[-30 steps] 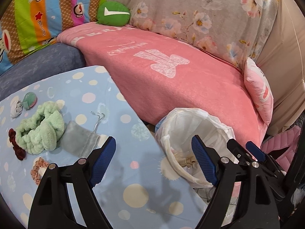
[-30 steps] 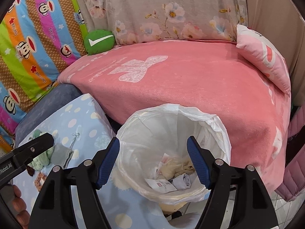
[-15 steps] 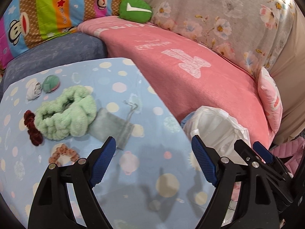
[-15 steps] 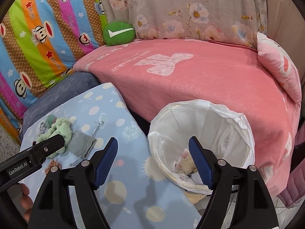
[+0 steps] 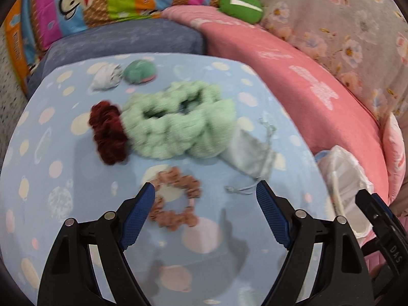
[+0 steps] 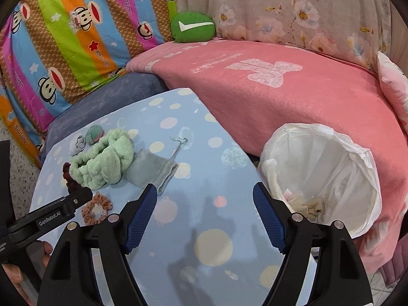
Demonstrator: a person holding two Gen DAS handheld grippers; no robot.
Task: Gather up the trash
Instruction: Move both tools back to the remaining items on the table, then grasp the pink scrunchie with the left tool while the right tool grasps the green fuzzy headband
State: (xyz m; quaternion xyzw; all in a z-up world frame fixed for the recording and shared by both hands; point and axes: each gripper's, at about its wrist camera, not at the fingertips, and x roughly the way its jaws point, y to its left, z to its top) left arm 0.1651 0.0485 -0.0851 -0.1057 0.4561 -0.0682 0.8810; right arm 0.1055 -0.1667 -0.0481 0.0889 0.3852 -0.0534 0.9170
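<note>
Left gripper [image 5: 205,193]: jaws wide apart, nothing between them; hovers over the brown scrunchie [image 5: 176,201] on the table [image 5: 51,216]. In the right wrist view only its black arm tip shows, at the left edge.
Right gripper [image 6: 204,199]: jaws wide apart, holding nothing; above bare tablecloth between the grey pouch [image 6: 153,170] and the bin. In the left wrist view only a black part of it shows, at the lower right edge.
Trash bin [image 6: 323,178]: white-lined, standing off the table's right edge against the pink blanket [image 6: 280,97]. Right wrist view looks into it: pale scraps of paper [image 6: 303,204] at the bottom. Left wrist view shows only its rim [image 5: 341,178], contents hidden.
Crumpled white paper [image 5: 105,77]: far side of the table, just beside a small green-and-pink round item [image 5: 140,71]; clearer in the left wrist view, small in the right.
Green fluffy headband [image 5: 178,125]: mid-table, overlapping the grey pouch on its right end.
Dark red scrunchie [image 5: 108,134]: touching the headband's left end; whole in the left wrist view, mostly hidden behind the left gripper in the right.
Backdrop: green cushion [image 6: 192,28], striped monkey-print cover [image 6: 63,38], floral cover [image 6: 293,10].
Image quality: left wrist view is motion-blurred; right is sharp.
</note>
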